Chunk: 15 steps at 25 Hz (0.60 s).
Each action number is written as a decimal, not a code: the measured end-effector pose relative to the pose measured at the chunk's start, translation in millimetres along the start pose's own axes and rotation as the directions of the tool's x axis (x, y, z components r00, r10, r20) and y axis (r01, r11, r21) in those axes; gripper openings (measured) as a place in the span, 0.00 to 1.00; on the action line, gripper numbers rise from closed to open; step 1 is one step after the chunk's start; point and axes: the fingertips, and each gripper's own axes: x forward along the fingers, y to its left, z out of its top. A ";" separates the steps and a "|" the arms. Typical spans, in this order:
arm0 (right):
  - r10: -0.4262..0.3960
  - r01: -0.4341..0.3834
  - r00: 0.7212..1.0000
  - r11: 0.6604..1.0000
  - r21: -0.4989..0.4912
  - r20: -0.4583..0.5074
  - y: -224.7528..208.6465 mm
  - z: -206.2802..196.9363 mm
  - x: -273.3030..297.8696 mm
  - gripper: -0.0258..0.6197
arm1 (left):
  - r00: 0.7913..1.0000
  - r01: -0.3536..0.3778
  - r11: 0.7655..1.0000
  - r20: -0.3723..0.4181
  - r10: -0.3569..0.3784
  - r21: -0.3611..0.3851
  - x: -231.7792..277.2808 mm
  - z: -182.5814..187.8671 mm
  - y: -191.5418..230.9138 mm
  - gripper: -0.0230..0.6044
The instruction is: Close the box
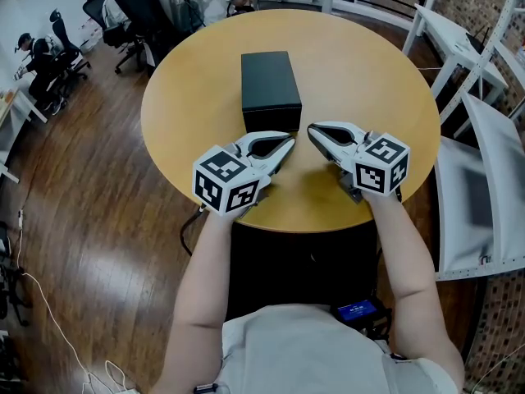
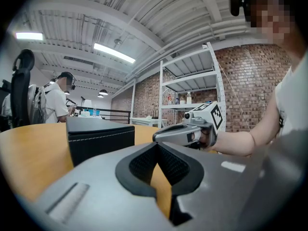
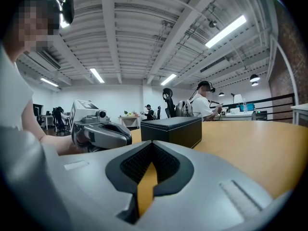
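A black rectangular box [image 1: 271, 89] stands on the round wooden table [image 1: 369, 72] with its lid down flat. It also shows in the left gripper view as the box [image 2: 100, 139] and in the right gripper view as the box [image 3: 172, 129]. My left gripper [image 1: 289, 141] rests on the table just in front of the box, shut and empty. My right gripper [image 1: 311, 130] lies beside it, tips near the box's front right corner, shut with nothing held. The two point toward each other. Neither touches the box. Each gripper sees the other: the right gripper [image 2: 190, 131], the left gripper [image 3: 100, 133].
Office chairs [image 1: 135, 6] and seated people stand behind the table at the far left. White desks and a shelf frame [image 1: 480, 64] line the right side. The table's front edge [image 1: 312, 226] is close to my body.
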 end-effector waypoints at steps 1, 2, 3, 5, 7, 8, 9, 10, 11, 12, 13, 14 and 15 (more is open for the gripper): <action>0.000 0.000 1.000 1.000 0.000 0.000 -0.3 0.0 -0.1 0.04 | 1.000 0.000 1.000 0.000 0.000 0.000 0.3 0.0 0.0 0.04; 0.000 0.000 1.000 1.000 0.000 0.001 -0.5 0.0 -0.3 0.04 | 1.000 0.000 1.000 0.000 0.000 0.000 0.6 0.1 0.0 0.04; 0.000 0.000 1.000 1.000 0.000 0.001 -0.7 0.0 -0.4 0.04 | 1.000 0.000 1.000 0.000 0.000 0.000 0.9 0.1 0.0 0.04; 0.000 0.000 1.000 1.000 0.001 0.002 -0.7 -0.1 -0.1 0.04 | 1.000 0.000 1.000 0.000 0.000 0.000 0.9 -0.1 0.3 0.04; -0.001 0.001 1.000 1.000 0.002 0.002 -0.4 0.0 0.8 0.04 | 1.000 0.001 1.000 0.000 -0.001 0.000 0.1 -0.2 1.0 0.04; -0.001 0.001 1.000 1.000 0.002 0.002 -0.4 0.2 1.2 0.04 | 1.000 0.001 1.000 0.000 -0.001 0.000 -0.2 -0.1 1.4 0.04; -0.001 0.001 1.000 1.000 0.002 0.003 -0.4 0.5 1.5 0.04 | 1.000 0.001 1.000 0.000 -0.001 -0.001 -0.4 0.2 1.7 0.04; -0.001 0.001 1.000 1.000 0.001 0.003 -0.4 0.9 1.6 0.04 | 1.000 0.001 1.000 0.000 -0.001 0.000 -0.4 0.4 1.9 0.04; 0.000 0.000 1.000 1.000 0.000 0.003 -0.5 1.2 1.4 0.04 | 1.000 0.001 1.000 -0.001 -0.001 0.000 -0.2 0.7 1.7 0.04; 0.000 0.000 1.000 1.000 0.000 0.003 -0.5 1.2 0.9 0.04 | 1.000 0.001 1.000 -0.001 -0.001 0.000 0.0 0.8 1.3 0.04; 0.000 0.000 1.000 1.000 0.000 0.003 -0.6 1.1 0.3 0.04 | 1.000 0.000 1.000 -0.001 0.000 -0.001 0.4 0.8 0.8 0.04; 0.000 0.000 1.000 1.000 0.000 0.003 -0.6 0.9 -0.3 0.04 | 1.000 0.000 1.000 -0.001 0.000 -0.001 0.7 0.7 0.3 0.04; 0.000 0.000 1.000 1.000 0.000 0.003 -0.6 0.8 -0.7 0.04 | 1.000 0.000 1.000 -0.001 0.000 -0.001 0.8 0.6 0.0 0.04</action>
